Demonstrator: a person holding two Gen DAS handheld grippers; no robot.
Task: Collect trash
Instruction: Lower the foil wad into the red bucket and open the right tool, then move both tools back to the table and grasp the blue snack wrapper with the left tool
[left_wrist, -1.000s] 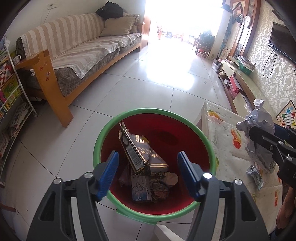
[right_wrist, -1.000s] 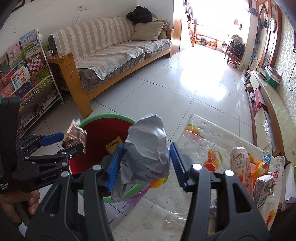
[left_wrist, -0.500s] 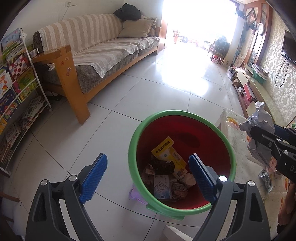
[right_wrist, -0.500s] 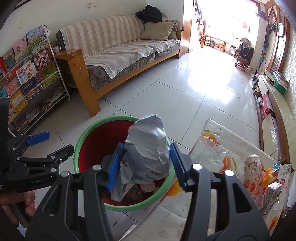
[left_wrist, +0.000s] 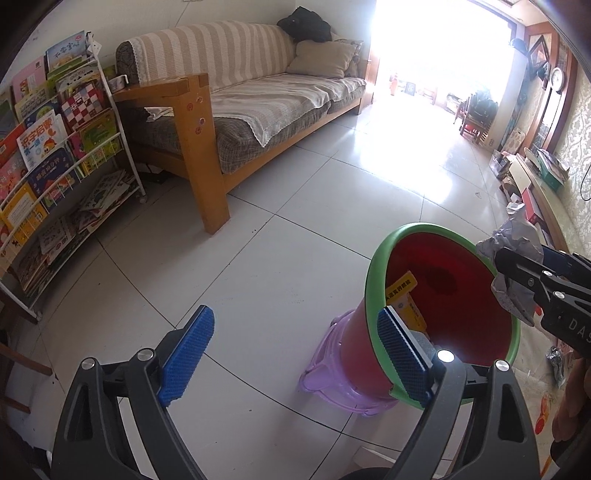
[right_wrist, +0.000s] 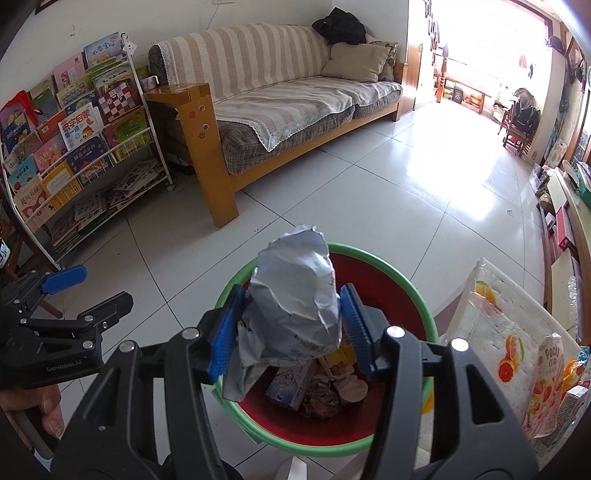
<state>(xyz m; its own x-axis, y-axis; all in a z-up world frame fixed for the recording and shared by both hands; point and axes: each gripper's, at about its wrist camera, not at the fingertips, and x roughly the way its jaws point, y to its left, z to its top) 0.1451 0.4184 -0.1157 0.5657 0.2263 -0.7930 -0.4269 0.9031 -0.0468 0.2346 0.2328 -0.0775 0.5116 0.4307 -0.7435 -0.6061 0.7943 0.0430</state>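
A red bin with a green rim (right_wrist: 406, 280) stands on the tiled floor and holds several boxes and wrappers (right_wrist: 317, 387). My right gripper (right_wrist: 291, 317) hangs over the bin's near side with a crumpled grey paper wad (right_wrist: 295, 295) upright between its blue pads. Its jaws are opening, and the wad still sits against both pads. In the left wrist view the same wad (left_wrist: 513, 240) shows at the bin's right rim (left_wrist: 373, 280). My left gripper (left_wrist: 295, 332) is open and empty over bare floor, just left of the bin.
The bin rests on a purple plastic base (left_wrist: 332, 380). A table with a fruit-print cloth (right_wrist: 491, 325) stands right of it, carrying a Pocky packet (right_wrist: 550, 369) and small cartons. A wooden sofa (right_wrist: 280, 107) and a book rack (right_wrist: 74, 147) line the far left.
My left gripper opened wider, its wrapper ended up in the bin, and it swung left off the bin. My right gripper carried the grey wad over the bin and its pads spread slightly.
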